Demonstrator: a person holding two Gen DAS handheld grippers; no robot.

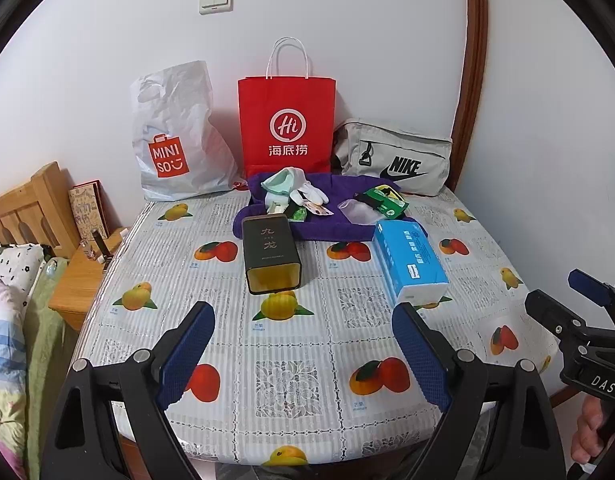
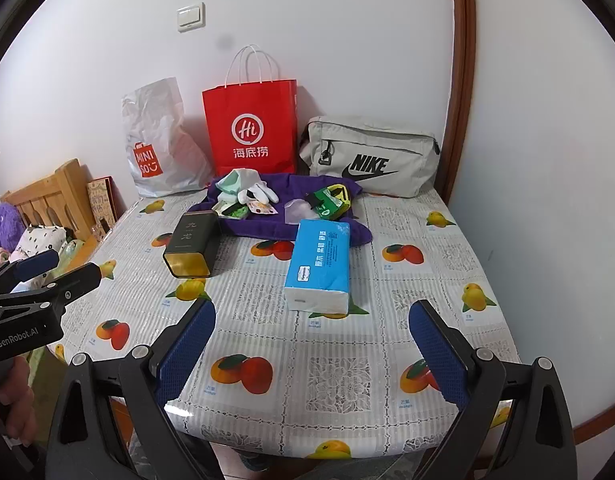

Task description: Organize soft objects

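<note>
fingers (image 1: pixel 199 344) on both grippers gape wide, holding nothing; reaching for the purple towel (image 1: pixel 331 228) could knock the dark tin (image 1: pixel 271 254) or tissue pack (image 1: pixel 411 260).

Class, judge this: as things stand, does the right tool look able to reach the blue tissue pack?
Probably yes: the right tool is open and the tissue pack lies straight ahead with only bare tablecloth between.
</note>
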